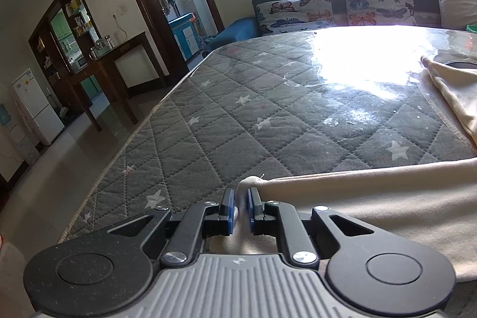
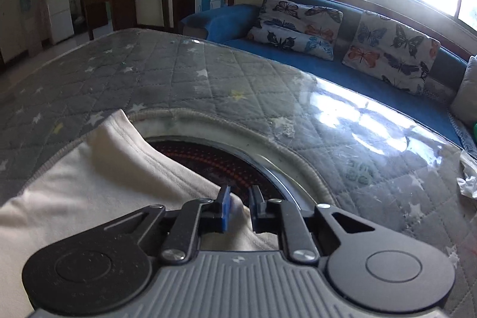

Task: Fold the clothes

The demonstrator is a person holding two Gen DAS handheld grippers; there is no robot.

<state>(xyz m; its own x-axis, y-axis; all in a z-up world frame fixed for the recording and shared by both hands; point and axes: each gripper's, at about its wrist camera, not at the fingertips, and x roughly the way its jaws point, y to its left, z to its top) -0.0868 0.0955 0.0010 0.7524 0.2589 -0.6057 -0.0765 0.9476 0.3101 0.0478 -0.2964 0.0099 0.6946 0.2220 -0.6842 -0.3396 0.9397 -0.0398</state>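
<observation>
The left gripper (image 1: 241, 195) is pinching a near corner of the cream garment (image 1: 372, 192), jaws nearly closed on the fabric. The right gripper (image 2: 241, 194) is gripping another cream garment (image 2: 89, 175) edge, jaws narrowly parted around cloth. The garment is lying across the quilted grey table cover (image 1: 238, 109), beside a round dark opening (image 2: 220, 160).

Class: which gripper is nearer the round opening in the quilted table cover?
Right. The right gripper grips the cream garment at the round opening's rim; the left gripper holds a garment corner well away from the opening.
</observation>
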